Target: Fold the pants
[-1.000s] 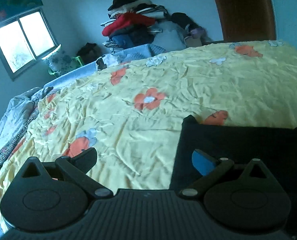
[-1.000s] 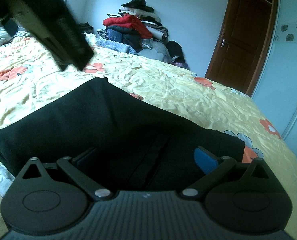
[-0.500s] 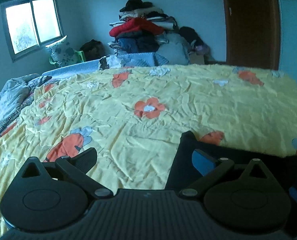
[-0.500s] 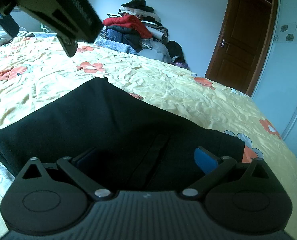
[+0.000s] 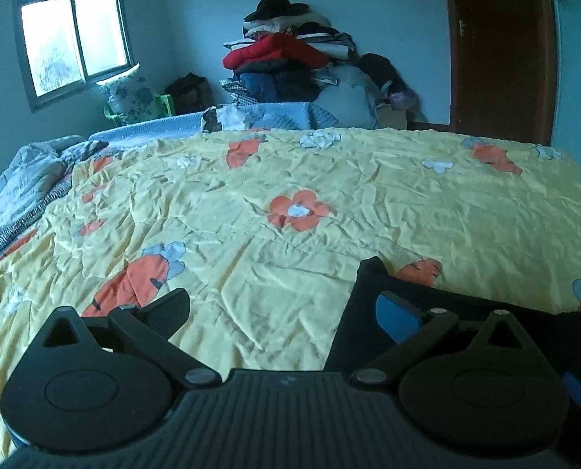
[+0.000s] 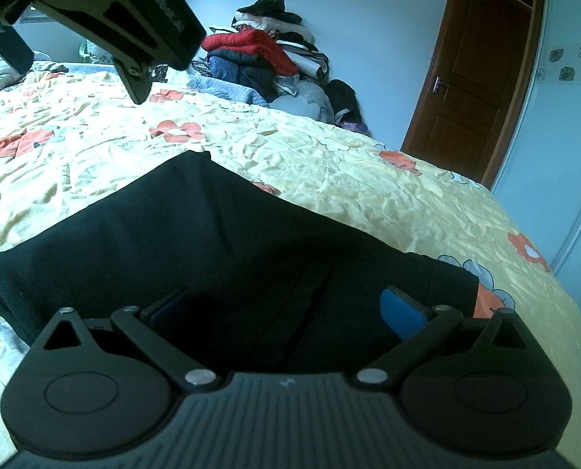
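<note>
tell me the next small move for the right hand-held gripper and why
Probably lower the right hand-held gripper and close on the near edge of the black fabric pants: its jaws are open over the folded cloth, which lies flat on the yellow floral bedspread, ungripped.

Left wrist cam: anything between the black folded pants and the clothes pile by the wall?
Left wrist view: only wrinkled yellow floral bedspread between black folded pants and clothes pile.

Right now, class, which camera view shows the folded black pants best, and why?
The right wrist view: the black pants fill its middle, folded flat on the yellow bedspread, edges visible. The left wrist view shows only one corner, largely behind the left gripper.
</note>
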Available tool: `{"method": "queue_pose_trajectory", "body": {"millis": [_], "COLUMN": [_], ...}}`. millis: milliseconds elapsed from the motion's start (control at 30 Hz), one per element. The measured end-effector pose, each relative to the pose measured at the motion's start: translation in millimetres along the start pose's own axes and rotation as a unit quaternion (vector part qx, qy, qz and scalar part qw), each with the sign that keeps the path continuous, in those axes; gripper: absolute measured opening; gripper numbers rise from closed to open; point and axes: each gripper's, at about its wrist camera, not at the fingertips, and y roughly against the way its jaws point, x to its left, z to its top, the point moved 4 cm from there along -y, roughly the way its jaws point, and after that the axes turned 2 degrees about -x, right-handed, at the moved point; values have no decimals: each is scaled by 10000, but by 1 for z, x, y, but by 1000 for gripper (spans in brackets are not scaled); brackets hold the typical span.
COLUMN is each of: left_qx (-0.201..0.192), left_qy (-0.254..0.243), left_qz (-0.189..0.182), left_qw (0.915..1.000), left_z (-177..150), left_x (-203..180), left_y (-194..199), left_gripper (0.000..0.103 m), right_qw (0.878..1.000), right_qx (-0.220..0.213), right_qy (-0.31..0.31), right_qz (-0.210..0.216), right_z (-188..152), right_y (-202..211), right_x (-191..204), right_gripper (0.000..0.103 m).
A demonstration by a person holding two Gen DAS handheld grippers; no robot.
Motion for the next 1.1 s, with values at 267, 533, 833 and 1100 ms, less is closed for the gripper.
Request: {"method": "queue_pose_trajectory", "body": {"millis": [267,533,833,1100], "left_qx": [51,143,202,319], "left_qy": [-127,-129,16,165], "left_qz": [-122,-92,-10,92], "left_qw": [9998,9998,9998,9993], "left_z": [-2,-6,-8,-9], "left_x": [-13,-9,-2,15], "left_y": [-6,-13,-11,-12], "left_gripper": [103,103,103,103], "right_qw": [10000,10000,10000,10000], "right_qx": [0,-1,0,-1], "right_qy": [3,9,13,17], "right_qz": [-1,-6,-9,-11], "right_z": [0,0,0,0], "right_y": [0,0,0,0], "right_x": [0,1,1,1], "right_gripper": [103,103,103,103]}}
